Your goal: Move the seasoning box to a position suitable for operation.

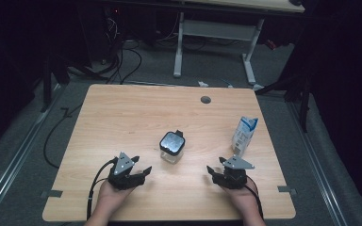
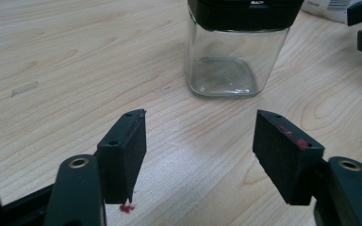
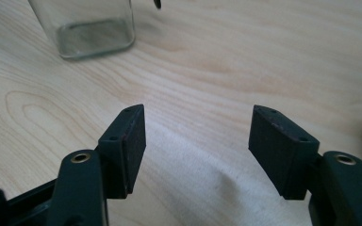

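Glass jar (image 1: 172, 147) with black lid is seen at frame centre on the counter (image 1: 122, 117), empty: judged light, rigid, slippery, breakable. Best gripped across the flat sides below the lid. Left gripper (image 1: 141, 175) and right gripper (image 1: 213, 172) are held apart, empty.

Setting: a lab or test room, dimly lit. Light wooden table (image 1: 122, 117) with a cable grommet hole (image 1: 205, 100) at 12 o'clock, standing on grey carpet. Loose black cables (image 1: 122, 61) trail over the floor at 11 o'clock. White metal desk frame (image 1: 214, 44) stands at 12 o'clock. Metal floor rails (image 1: 14, 155) run along 9 and 3 o'clock.
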`<state>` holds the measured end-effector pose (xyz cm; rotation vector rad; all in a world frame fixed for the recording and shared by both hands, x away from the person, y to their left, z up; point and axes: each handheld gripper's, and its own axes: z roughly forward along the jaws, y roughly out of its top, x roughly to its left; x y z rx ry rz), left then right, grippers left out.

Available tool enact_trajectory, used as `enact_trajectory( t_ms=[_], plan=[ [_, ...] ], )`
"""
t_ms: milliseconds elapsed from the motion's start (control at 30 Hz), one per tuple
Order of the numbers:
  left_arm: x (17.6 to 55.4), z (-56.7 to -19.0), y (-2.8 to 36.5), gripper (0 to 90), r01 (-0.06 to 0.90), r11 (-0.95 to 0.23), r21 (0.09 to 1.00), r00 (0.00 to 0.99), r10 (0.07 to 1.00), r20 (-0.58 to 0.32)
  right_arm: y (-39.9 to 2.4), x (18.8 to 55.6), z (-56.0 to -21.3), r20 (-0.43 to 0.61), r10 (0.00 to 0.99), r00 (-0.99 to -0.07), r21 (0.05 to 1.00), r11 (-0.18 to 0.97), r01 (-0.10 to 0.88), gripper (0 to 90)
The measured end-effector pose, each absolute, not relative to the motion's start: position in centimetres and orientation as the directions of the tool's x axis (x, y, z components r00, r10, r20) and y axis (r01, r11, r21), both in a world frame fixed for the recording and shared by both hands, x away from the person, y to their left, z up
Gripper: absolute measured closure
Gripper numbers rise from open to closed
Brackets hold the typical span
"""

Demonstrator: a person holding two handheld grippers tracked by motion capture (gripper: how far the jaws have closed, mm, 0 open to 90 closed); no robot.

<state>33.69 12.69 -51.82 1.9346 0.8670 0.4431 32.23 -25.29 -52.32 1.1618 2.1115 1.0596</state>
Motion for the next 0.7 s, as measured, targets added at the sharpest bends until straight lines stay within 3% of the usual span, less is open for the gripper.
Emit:
enact_trajectory(
  t_ms=[100,533,700],
  plan=[
    [33.55,-51.87,12.88,37.1,0.38,-0.298,0.875,0.683,0.729,-0.048,-25.39,32.02,-52.09,-0.051,0.861,-0.505,0.826,0.321,0.463,40.4],
    [34.14,-51.9,13.35,35.1,0.439,-0.259,0.86,0.68,0.722,-0.13,-26.04,32.29,-52.18,-0.002,0.871,-0.491,0.82,0.282,0.498,36.5],
    [34.16,-51.8,12.98,31.3,0.433,-0.295,0.852,0.671,0.737,-0.086,-26.12,32.27,-52.05,0.006,0.875,-0.483,0.832,0.264,0.489,32.6]
  ],
)
